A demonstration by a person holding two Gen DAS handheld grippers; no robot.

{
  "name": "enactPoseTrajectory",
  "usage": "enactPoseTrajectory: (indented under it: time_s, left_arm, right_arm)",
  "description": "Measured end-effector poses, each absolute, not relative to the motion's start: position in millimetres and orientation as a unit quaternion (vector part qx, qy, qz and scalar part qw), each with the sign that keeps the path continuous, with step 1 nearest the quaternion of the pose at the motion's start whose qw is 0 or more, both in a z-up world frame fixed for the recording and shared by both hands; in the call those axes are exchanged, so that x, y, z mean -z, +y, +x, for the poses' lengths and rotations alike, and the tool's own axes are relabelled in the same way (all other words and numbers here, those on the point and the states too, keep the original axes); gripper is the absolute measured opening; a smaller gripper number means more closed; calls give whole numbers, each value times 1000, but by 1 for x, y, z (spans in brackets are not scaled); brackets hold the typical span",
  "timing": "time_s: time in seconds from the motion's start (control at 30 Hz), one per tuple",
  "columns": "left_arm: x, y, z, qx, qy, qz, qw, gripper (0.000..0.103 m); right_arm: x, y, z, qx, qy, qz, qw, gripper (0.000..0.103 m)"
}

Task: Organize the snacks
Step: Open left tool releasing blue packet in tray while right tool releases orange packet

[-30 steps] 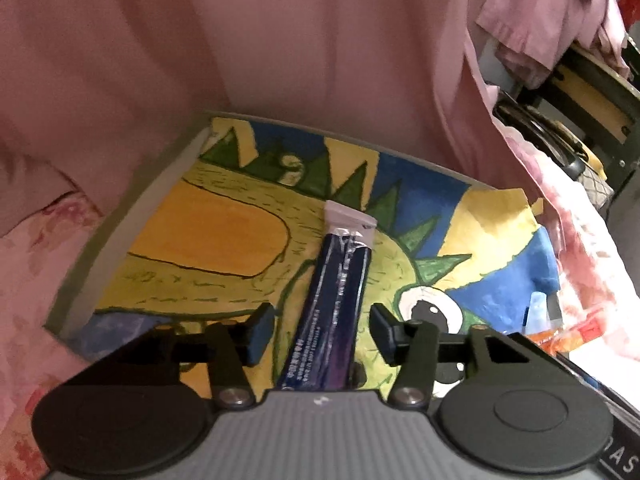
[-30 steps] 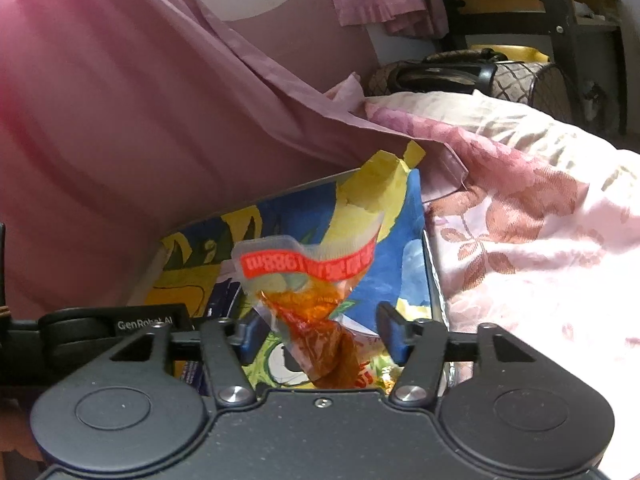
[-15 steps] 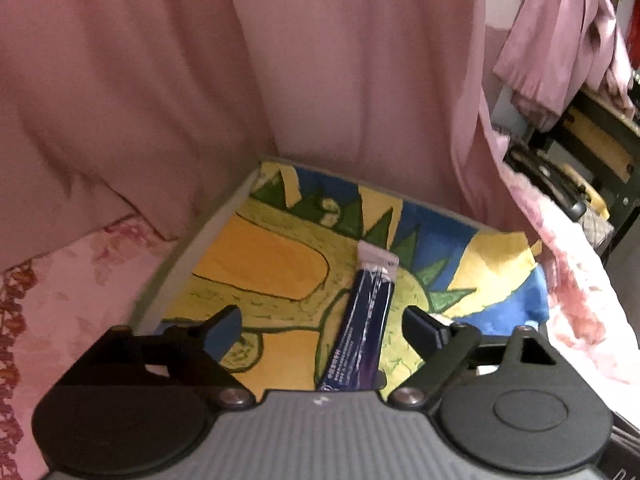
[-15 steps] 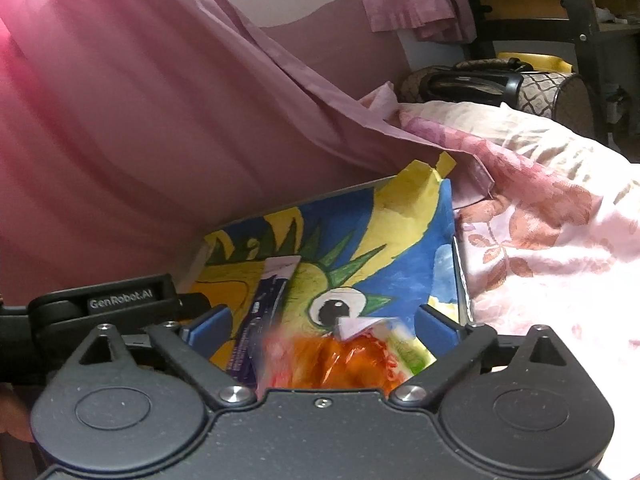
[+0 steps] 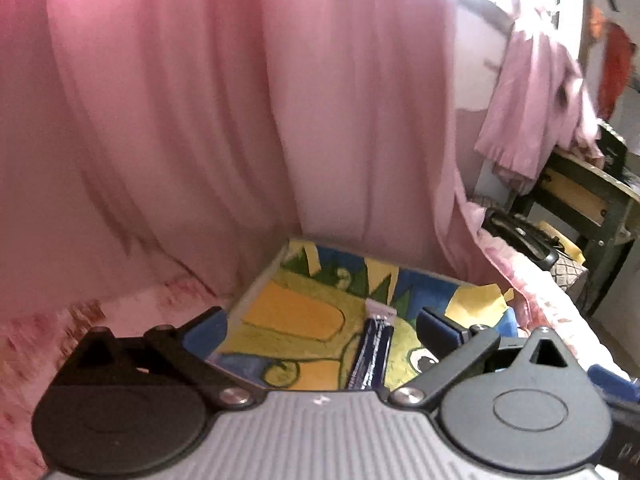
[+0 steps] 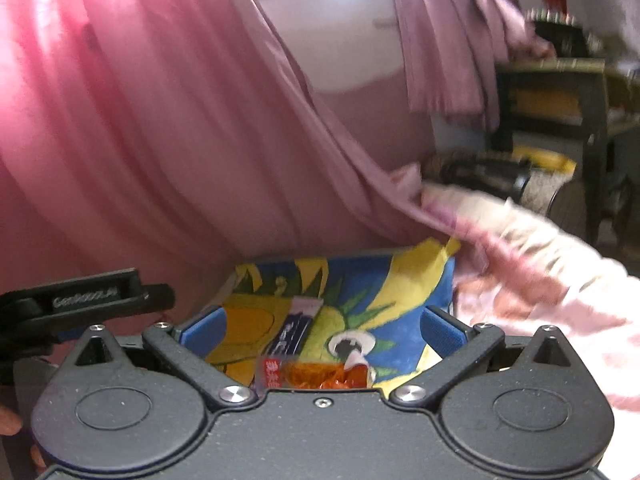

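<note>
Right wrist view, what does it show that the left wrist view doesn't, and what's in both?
Only the right wrist view shows the orange snack packet lying on the painted tray, just ahead of the right tool, and the left tool's body at its left edge. Only the left wrist view shows the left tool from behind, with its jaws opening and nothing pressed between them. Both show the dark blue stick packet lying on the tray, the pink curtain behind it and the floral bedding beside it.
</note>
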State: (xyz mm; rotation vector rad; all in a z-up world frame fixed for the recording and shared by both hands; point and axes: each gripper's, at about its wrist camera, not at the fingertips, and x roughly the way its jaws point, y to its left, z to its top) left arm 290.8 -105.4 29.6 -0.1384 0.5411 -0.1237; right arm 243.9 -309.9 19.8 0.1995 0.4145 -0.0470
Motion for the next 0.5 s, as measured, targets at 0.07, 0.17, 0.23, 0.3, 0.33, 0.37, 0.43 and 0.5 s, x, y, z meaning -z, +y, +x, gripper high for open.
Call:
enactPoseTrajectory:
  time_s: [0.07,0.17,0.23,0.3,0.33,0.37,0.43,0.5]
  left_arm:
    - [-36,-101,278,62,252,-62,964,103]
    - [-43,-91,259,62,238,-66,967,103]
    - [-45,-84,247,60,231,-72,968,103]
    - [-46,-77,235,55,225,-75,970,103]
    - [-46,-73,228,55,220,-74,971,103]
    - [-47,-70,222,54,216,-71,972,103]
    - [-47,-63,209,50,205,-65,975,103]
    - [-46,-57,197,49,197,-57,978,103]
  right_arm:
    - [-26,-306,232,25,189,92,977,102]
    - [-31,-302,214,30,166,86,982,102]
    - [-34,-299,202,36,156,82,984,102]
    - [-35,-294,190,41,147,76,985,102]
    - [-36,-292,184,43,144,74,986,102]
    - [-36,-290,179,43,141,72,986,102]
    - [-36,-284,169,44,136,67,987,102]
    - [-35,-276,159,43,133,59,988,102]
